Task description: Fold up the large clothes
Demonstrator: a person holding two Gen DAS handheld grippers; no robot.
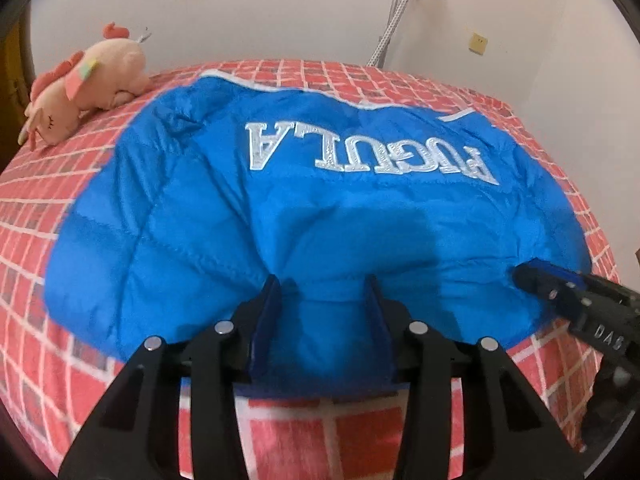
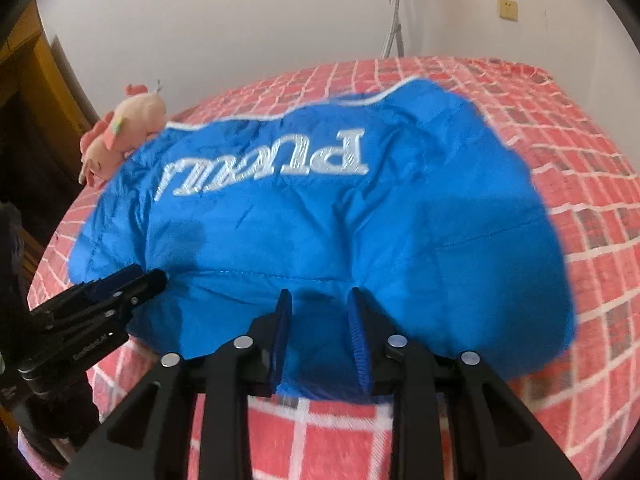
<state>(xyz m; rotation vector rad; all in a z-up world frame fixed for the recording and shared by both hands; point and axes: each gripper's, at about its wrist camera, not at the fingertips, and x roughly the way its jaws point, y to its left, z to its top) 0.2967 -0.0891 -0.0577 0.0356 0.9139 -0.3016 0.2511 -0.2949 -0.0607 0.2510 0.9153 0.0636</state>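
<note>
Together, the left gripper (image 1: 324, 284) and right gripper (image 2: 320, 300) each pinch the near edge of the blue puffer jacket (image 1: 312, 216) on the red-checked bedspread (image 1: 48, 184).

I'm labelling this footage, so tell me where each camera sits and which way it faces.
Left wrist: rides the left hand-held gripper, looking forward over the near hem of the blue jacket toward the wall; its own fingers show, the right hand-held gripper at right.
Right wrist: rides the right hand-held gripper, facing likewise; the left one enters at left.
Shared: jacket, red checked bedspread, plush toy.
</note>
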